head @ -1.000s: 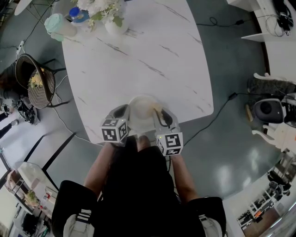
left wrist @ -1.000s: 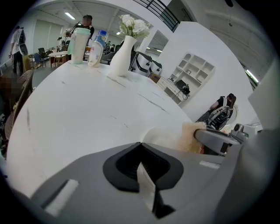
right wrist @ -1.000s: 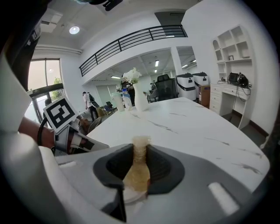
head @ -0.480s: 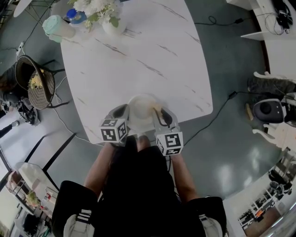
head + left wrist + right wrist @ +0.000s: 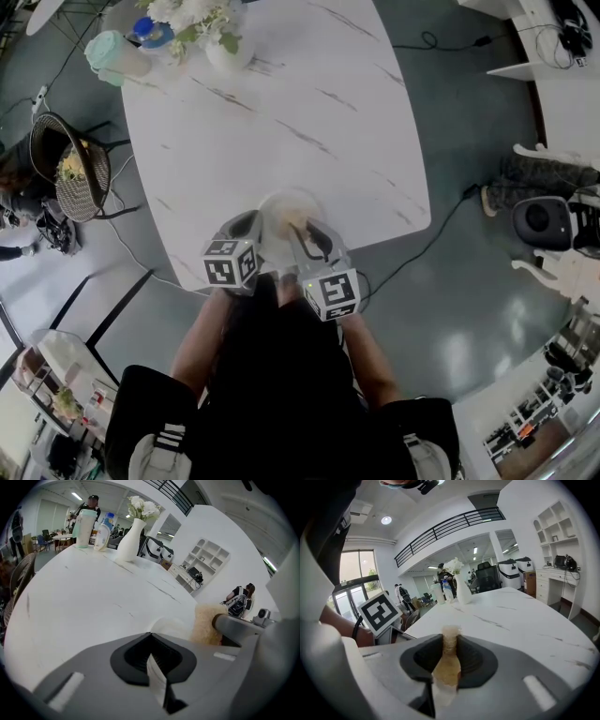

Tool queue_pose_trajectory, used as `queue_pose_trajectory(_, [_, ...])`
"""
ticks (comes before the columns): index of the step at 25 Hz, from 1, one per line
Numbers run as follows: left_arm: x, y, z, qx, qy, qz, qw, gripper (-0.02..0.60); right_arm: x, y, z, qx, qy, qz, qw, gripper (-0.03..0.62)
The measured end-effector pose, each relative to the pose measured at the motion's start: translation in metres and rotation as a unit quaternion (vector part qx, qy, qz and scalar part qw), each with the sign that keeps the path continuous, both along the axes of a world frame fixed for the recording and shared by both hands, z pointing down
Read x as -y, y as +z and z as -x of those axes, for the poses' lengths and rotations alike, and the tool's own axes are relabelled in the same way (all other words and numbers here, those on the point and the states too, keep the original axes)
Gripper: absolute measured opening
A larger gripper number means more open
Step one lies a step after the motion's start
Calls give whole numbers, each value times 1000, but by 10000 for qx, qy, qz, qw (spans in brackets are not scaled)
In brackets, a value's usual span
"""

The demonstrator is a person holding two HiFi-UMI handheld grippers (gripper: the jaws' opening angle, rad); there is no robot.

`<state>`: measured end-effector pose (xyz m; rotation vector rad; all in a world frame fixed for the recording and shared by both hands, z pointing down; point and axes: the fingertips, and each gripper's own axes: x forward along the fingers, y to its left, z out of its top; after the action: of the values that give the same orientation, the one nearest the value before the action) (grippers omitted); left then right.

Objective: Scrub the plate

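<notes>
A white plate [image 5: 281, 217] rests near the front edge of the white marble table [image 5: 281, 103]. My left gripper [image 5: 249, 231] is shut on the plate's left rim; in the left gripper view the thin white rim [image 5: 157, 679] sits pinched between the jaws, with the plate [image 5: 171, 624] beyond. My right gripper [image 5: 309, 240] is shut on a tan sponge [image 5: 298, 225] held over the plate's right part. In the right gripper view the sponge [image 5: 447, 660] is squeezed between the jaws. From the left gripper view the sponge [image 5: 206, 623] stands just above the plate's far side.
A white vase of flowers [image 5: 225, 42], a pale green cup [image 5: 114, 52] and a bottle [image 5: 155, 28] stand at the table's far left corner. A wicker chair [image 5: 80, 169] is at the left. A cable [image 5: 441, 225] runs along the floor at the right.
My right gripper has shifted left and lifted slightly, carrying the sponge from the plate's right rim toward its middle. The left gripper and the plate have stayed put.
</notes>
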<state>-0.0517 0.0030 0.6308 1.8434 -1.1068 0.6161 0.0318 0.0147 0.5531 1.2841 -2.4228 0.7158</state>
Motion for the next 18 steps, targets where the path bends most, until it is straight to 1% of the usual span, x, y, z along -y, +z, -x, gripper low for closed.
queue_pose_trajectory(7, [-2, 0, 1, -20, 3, 1, 10000, 6, -20, 7, 28, 57, -335, 149, 9993, 92])
queue_pose_trajectory(18, [-5, 1, 2, 1, 60, -10, 10000, 6, -30, 21, 37, 1, -405, 307, 9987, 94])
